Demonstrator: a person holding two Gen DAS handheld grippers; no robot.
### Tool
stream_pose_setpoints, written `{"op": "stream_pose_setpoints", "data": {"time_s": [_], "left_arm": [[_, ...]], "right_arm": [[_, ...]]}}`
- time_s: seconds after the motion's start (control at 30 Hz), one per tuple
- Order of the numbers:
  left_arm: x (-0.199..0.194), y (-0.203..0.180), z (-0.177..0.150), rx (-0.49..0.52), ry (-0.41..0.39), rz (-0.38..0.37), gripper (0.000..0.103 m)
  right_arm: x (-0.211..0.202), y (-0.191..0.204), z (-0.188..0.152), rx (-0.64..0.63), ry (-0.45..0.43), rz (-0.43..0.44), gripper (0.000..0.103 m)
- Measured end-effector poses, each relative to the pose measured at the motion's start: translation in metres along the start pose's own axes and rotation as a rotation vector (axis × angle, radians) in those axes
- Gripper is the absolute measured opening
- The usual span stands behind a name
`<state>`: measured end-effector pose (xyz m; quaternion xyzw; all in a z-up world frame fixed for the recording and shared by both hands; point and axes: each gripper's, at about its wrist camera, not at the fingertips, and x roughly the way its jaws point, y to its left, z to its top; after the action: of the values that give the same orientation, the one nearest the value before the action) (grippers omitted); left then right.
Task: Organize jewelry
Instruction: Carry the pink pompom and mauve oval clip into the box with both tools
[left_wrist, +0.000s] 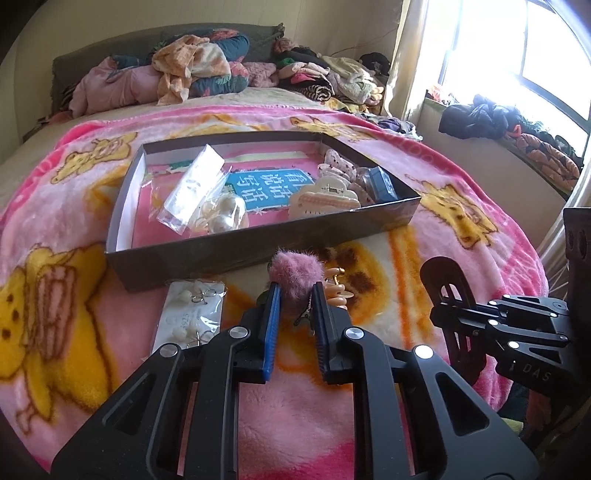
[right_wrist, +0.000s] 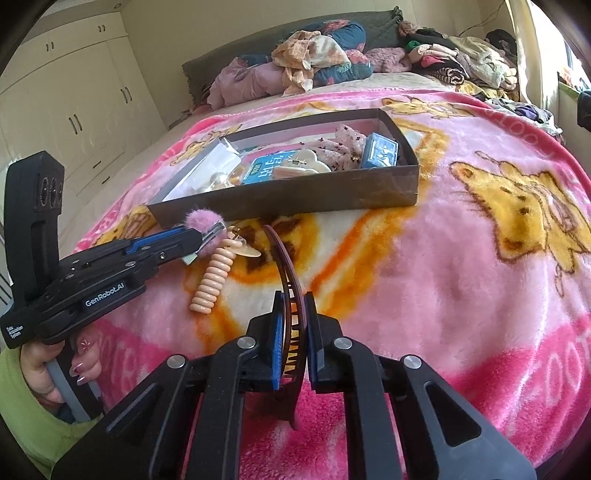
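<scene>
Pink pompom (left_wrist: 291, 271): sitting on the blanket (left_wrist: 461, 258) just before the box (left_wrist: 258, 243), pinched between the left claw's (left_wrist: 295, 291) pads.
Brown clip (right_wrist: 291, 295): standing on edge between the right claw's (right_wrist: 293, 301) pads, which are closing on it; teeth facing the camera.
Coil tie (right_wrist: 212, 284): lying loose between the two claws, touching the pompom.
Earring card (left_wrist: 192, 317): lying left of the left claw, still outside the box.
Doing it well: lifting both pieces straight up, clearing the box wall, then setting them in bare spots among the bags and clips.
Hard to see: what is hanging under the pompom; the clip's lower end behind the claw.
</scene>
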<state>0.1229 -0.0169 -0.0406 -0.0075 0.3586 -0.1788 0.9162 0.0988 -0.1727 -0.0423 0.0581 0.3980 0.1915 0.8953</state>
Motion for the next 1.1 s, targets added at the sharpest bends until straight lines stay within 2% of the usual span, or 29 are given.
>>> {"op": "stream_pose_setpoints", "data": {"time_s": [0.47,1.1], "left_arm": [[-0.015,0.001,0.028,-0.001,-0.102,-0.011,0.010],[0.006,0.007,0.056,-0.033,-0.146,-0.028,0.010]], "right_arm": [[-0.008,-0.003,0.015,0.000,-0.043,-0.005,0.010],[-0.003,-0.011,0.058,0.010,-0.083,-0.016,0.010]]}}
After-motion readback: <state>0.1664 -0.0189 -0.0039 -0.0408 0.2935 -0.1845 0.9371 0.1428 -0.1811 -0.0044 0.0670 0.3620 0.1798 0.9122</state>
